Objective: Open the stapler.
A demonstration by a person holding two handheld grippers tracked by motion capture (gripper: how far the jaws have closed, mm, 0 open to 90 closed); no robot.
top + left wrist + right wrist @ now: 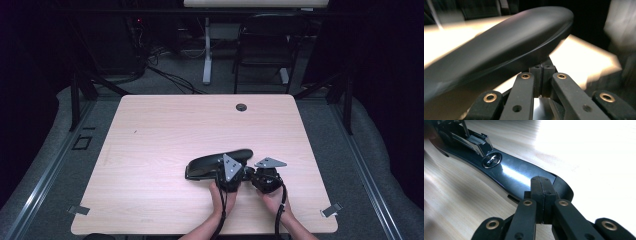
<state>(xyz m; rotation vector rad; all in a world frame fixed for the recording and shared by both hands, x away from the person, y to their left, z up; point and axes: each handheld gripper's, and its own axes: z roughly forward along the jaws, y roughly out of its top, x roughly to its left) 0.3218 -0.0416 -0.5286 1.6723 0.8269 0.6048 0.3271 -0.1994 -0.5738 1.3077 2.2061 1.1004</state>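
A large black stapler [215, 164] lies on the wooden table [165, 130] just in front of the person's hands. My left gripper [234, 165] is shut, its tips tucked under the rim of the stapler's rounded top cover [506, 42], which is tilted up. In the left gripper view, that gripper [542, 68] has nothing between its jaws. My right gripper [250, 174] is also shut. In the right gripper view, its tips [543, 183] rest on the near end of the glossy stapler base [509, 173], past which sit the round metal anvil [492, 160] and the staple magazine [476, 142].
A cable grommet hole [241, 107] sits near the table's far edge. Beyond it stand a black chair [265, 45] and a white desk leg [206, 50]. Small metal clips [79, 210] [331, 210] mark the table's front corners.
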